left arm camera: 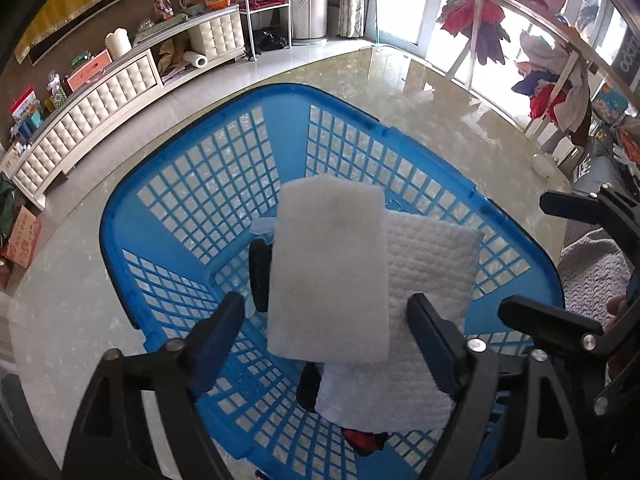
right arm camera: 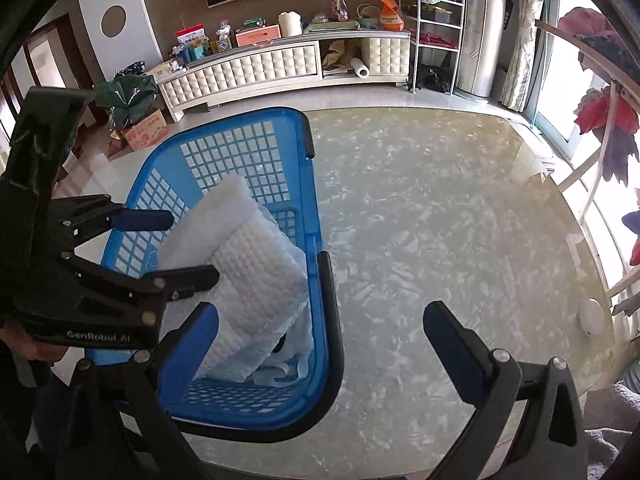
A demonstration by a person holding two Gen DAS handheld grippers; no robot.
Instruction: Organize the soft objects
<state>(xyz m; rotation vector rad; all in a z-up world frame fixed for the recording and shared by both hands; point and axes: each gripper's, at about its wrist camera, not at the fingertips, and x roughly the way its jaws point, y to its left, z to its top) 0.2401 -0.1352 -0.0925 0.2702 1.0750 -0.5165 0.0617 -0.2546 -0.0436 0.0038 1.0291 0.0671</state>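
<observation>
A: Where are the soft things?

B: In the blue laundry basket (left arm camera: 188, 208); a plain white foam pad (left arm camera: 328, 272) lies uppermost, slanted, overlapping a white quilted cloth (left arm camera: 432, 264) to its right; a scrap of red fabric (left arm camera: 360, 440) shows beneath them at the near end of the basket; a pale blue piece peeks out under the cloth in the right wrist view.

A: And the left gripper (left arm camera: 328, 332)?

B: Poised above the basket, pointing steeply down; its blue-padded fingers (left arm camera: 218, 340) stand well apart; the foam pad lies between them, yet neither pad presses on it.

A: The right gripper (right arm camera: 320, 348)?

B: Its fingers are spread wide too, with nothing between them; the left finger hangs over the basket's near corner, the right finger over the bare marble tabletop (right arm camera: 420, 220); the basket's black handle (right arm camera: 332, 320) runs between.

A: Where does the basket sit?

B: On that glossy tabletop, toward its left side in the right wrist view; a small white round object (right arm camera: 591, 317) rests near the table's far right edge.

A: Beyond the table?

B: A long cream tufted cabinet (right arm camera: 256, 70) along the wall, cluttered on top; a white wire shelf (right arm camera: 436, 28) beside it; clothes on a drying rack (left arm camera: 552, 80) by the windows.
</observation>
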